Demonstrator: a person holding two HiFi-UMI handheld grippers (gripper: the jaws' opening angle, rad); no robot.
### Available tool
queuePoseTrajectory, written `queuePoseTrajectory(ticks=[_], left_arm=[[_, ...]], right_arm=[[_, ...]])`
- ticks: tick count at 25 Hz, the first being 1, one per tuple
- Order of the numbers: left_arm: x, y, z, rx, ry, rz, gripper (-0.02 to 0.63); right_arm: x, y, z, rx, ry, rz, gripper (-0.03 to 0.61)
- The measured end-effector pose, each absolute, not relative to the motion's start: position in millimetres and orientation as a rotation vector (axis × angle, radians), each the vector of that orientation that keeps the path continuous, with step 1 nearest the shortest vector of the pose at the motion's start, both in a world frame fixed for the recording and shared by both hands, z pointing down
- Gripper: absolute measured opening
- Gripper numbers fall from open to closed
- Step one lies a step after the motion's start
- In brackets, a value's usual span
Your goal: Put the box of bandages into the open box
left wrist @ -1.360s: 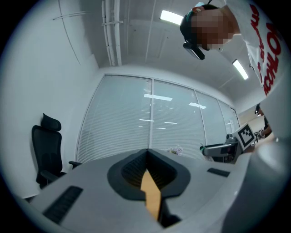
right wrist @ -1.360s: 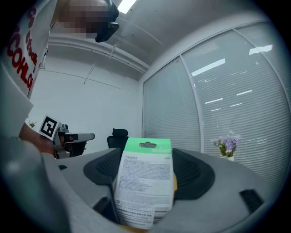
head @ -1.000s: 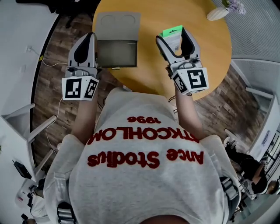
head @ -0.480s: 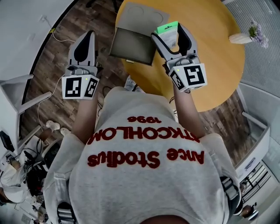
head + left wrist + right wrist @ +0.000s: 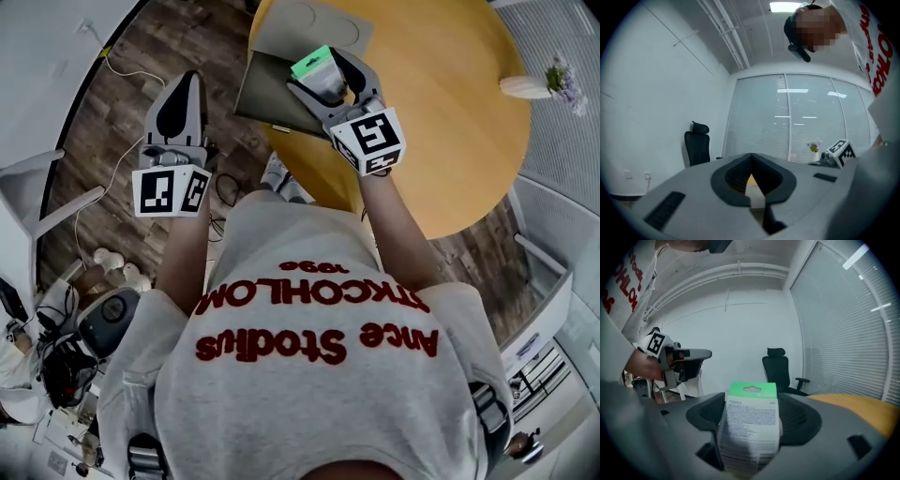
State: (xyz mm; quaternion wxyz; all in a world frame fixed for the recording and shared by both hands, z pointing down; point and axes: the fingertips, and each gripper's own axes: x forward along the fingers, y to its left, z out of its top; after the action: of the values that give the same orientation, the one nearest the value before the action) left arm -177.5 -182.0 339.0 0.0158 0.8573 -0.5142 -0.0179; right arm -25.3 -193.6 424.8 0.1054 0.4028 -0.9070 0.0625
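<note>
The bandage box (image 5: 312, 65), white with a green hang tab, stands upright between the jaws of my right gripper (image 5: 322, 75), which is shut on it. It hangs over the right part of the open box (image 5: 260, 92), a grey box with a dark inside and its lid (image 5: 314, 26) folded back, at the near left edge of the round yellow table (image 5: 441, 122). In the right gripper view the bandage box (image 5: 751, 425) fills the gap of the right gripper (image 5: 753, 404). My left gripper (image 5: 187, 82) is shut and empty, left of the table over the wooden floor. The left gripper (image 5: 752, 164) shows its jaws meeting.
A white vase of flowers (image 5: 527, 86) stands at the table's far right edge. A black office chair (image 5: 780, 372) is beyond the table. Cables and white furniture legs (image 5: 56, 202) lie on the floor at the left.
My right gripper has carried the bandage box leftward, from beside the open box to above it. The left gripper has stayed shut to the left of the table.
</note>
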Motion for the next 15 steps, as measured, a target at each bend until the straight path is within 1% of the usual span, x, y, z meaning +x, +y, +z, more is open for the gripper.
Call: queuePoseTrajectory(ticks=[3, 8, 15], left_arm=[[-170.3, -178.3, 350.3, 2.657, -1.578, -0.033, 0.006], [-180.2, -183.6, 370.1, 2.611, -1.572, -0.007, 0.006], [-165.3, -177.2, 380.8, 2.581, -1.584, 0.013, 0.006]], right_arm=[[-33.9, -187.6, 457.7, 1.094, -2.625, 0.206, 0.348], [-56.6, -189.0, 508.3, 0.967, -2.503, 0.196, 0.348], [-50.4, -181.6, 550.5, 0.841, -2.399, 0.214, 0.348]])
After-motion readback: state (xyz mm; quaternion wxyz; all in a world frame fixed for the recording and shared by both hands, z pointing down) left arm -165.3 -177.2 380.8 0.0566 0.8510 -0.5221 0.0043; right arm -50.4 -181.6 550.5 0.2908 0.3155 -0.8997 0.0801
